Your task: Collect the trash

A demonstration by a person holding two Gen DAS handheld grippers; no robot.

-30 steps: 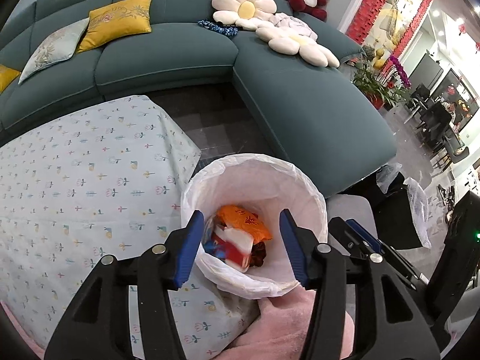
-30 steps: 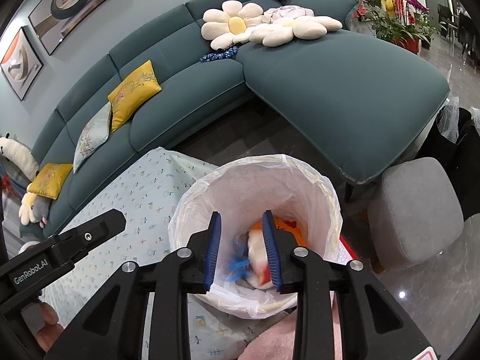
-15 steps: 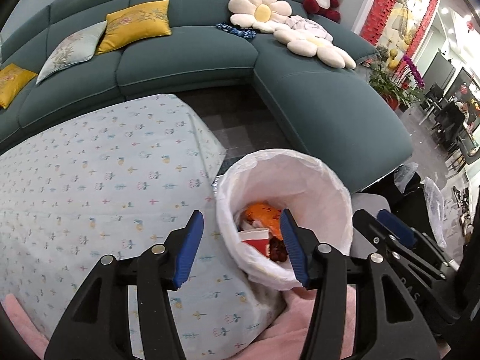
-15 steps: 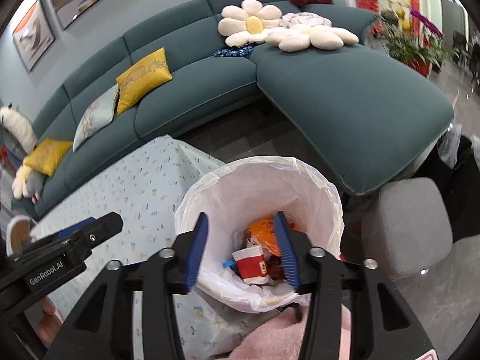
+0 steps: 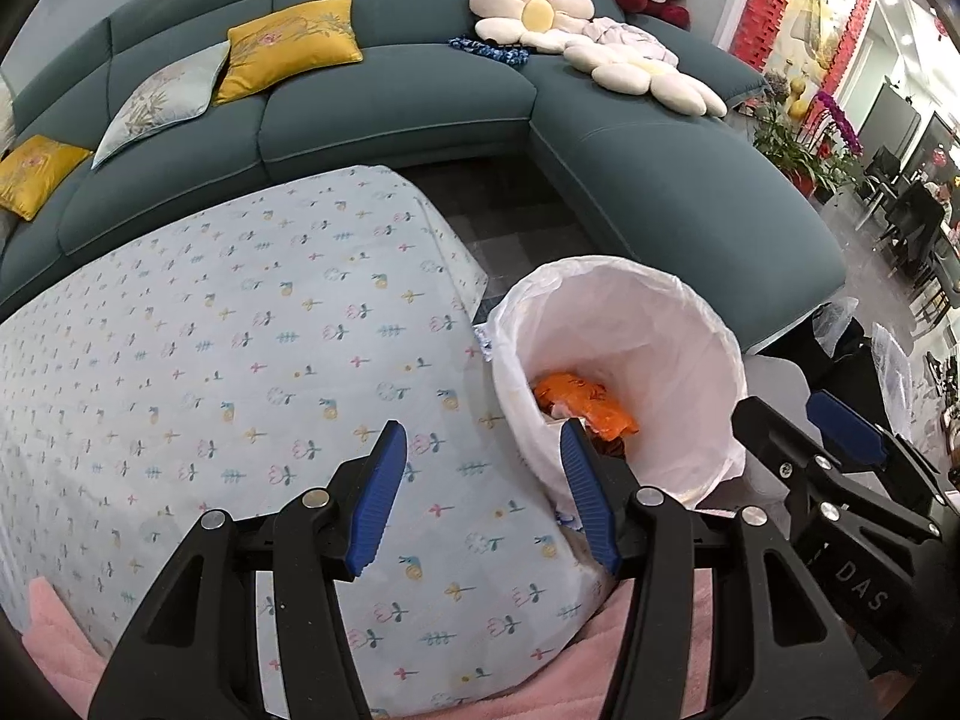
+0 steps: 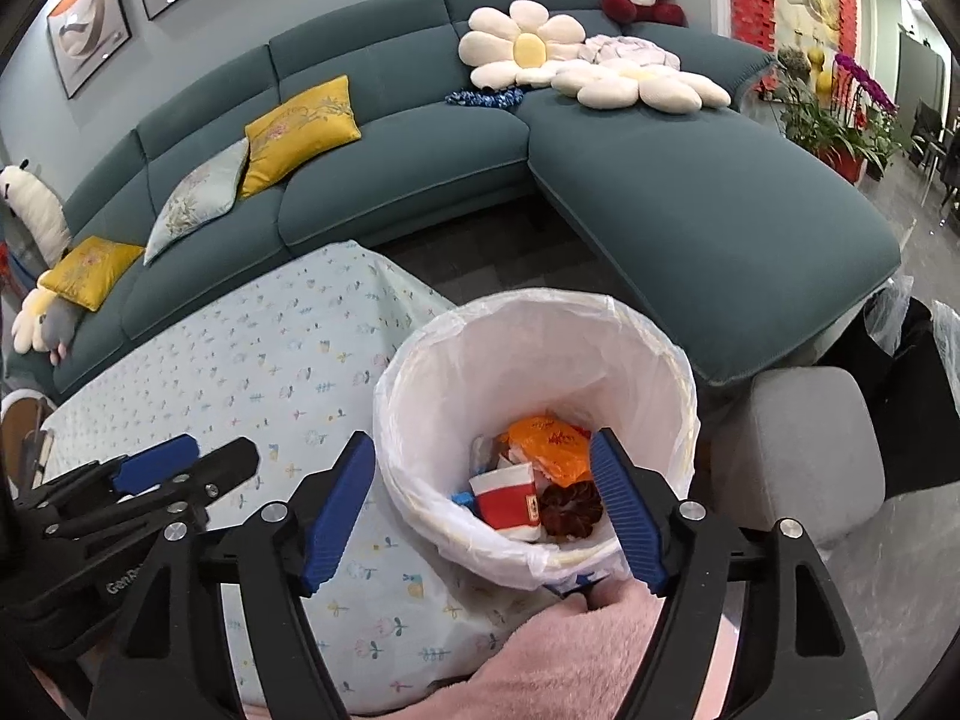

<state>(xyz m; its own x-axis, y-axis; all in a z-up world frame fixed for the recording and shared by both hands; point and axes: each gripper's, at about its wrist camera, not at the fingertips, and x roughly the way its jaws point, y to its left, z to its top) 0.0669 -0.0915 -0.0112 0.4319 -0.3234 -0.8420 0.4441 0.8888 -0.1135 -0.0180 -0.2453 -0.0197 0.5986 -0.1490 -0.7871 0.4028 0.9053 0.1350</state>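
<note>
Right gripper (image 6: 483, 510) jaws now spread wide, empty, hovering over lined trash bin (image 6: 630, 330); a second ago nearly pressed together. Red-white paper cup (image 6: 507, 501) lying inside beside orange wrapper (image 6: 549, 438). Left gripper (image 5: 480, 495) spread, empty, drifting toward flowered tablecloth (image 5: 240, 360). Drop likely done.

The left tongs (image 5: 480, 495) are matte black plastic, with two angular arms that end in ribbed blue pads (image 5: 375, 498). Round silver screws sit at the arm joints. The right tongs (image 6: 483, 516) are built the same way, black with blue ribbed pads (image 6: 627, 513) and silver screws. White lettering reading "GenRob" shows on one black body and "DAS" on the other. A fuzzy pink sleeve (image 6: 558, 660) lies beneath both.
</note>
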